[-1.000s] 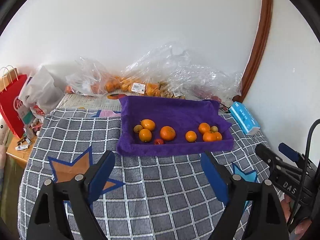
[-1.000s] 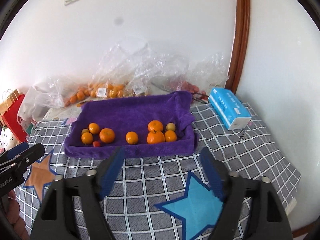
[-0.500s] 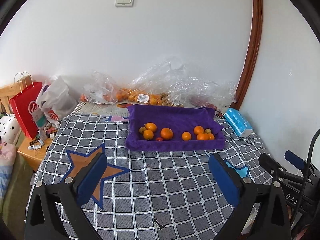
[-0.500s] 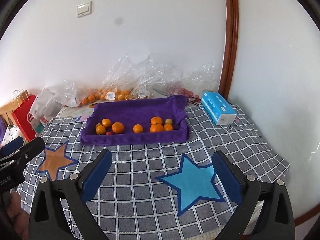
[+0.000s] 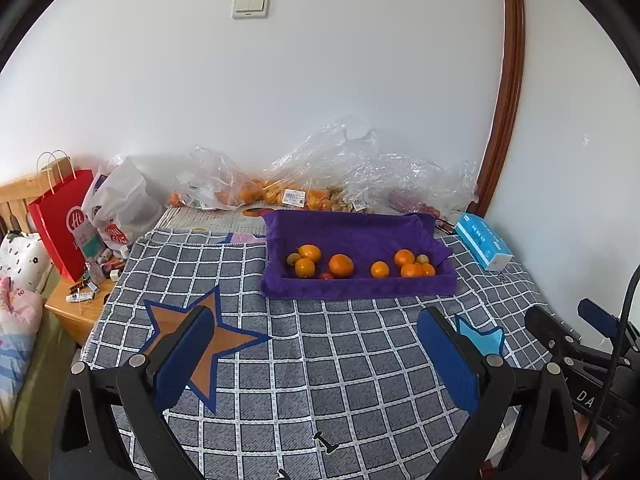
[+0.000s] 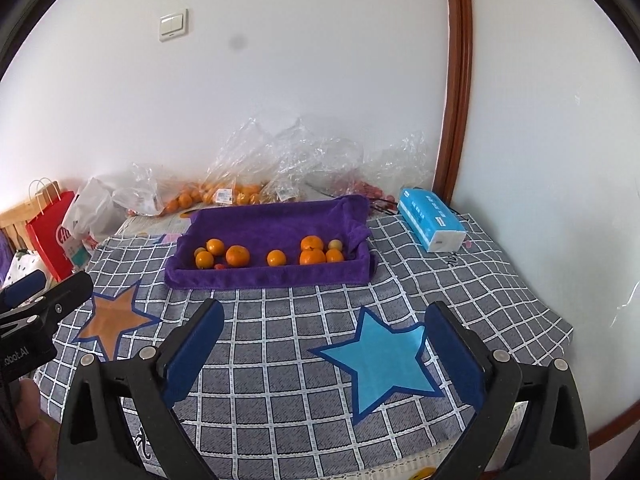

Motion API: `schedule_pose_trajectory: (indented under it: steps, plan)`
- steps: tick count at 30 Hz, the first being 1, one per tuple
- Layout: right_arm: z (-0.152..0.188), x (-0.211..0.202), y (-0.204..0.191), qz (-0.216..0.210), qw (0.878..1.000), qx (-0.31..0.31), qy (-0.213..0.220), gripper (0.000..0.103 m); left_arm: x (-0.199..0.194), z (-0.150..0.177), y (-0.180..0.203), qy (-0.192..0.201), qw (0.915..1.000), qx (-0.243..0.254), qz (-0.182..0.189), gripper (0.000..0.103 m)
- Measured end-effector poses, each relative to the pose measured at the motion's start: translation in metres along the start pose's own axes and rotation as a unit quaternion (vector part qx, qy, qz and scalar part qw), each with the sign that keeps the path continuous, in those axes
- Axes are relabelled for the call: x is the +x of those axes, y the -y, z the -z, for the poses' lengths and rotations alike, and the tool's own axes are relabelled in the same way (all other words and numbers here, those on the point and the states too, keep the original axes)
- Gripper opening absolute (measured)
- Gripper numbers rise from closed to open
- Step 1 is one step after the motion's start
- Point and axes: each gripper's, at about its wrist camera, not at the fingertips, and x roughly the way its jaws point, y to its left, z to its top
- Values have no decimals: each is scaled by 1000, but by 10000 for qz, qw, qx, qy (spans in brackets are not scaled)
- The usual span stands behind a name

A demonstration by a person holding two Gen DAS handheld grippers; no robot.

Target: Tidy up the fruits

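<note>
A purple cloth-lined tray (image 5: 356,288) (image 6: 264,278) sits at the back of the checked table. It holds several oranges, with one large orange (image 5: 341,265) (image 6: 237,256) left of centre, a cluster of oranges (image 5: 412,266) (image 6: 316,253) at the right, and a small red fruit (image 5: 327,276) at the front wall. My left gripper (image 5: 316,330) stands open with nothing between its blue pads, well short of the tray. The right gripper (image 6: 322,320) is likewise open and holds nothing, over the blue star.
Clear plastic bags of oranges (image 5: 280,194) (image 6: 224,196) lie against the wall behind the tray. A blue tissue pack (image 5: 482,242) (image 6: 432,224) lies at the right. A red paper bag (image 5: 64,220) and a white bag (image 5: 120,204) stand left, beyond the table edge.
Both grippers have pulled back and up from the tray, which now looks smaller and farther. Their jaws stand wider apart than a second ago.
</note>
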Motion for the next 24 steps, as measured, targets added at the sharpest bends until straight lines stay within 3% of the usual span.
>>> schedule_pose_trajectory:
  steps: [24]
  plan:
    - [2,0,3,24,10000,58,43,99,4,3,0,-92,9999,101,-85,102]
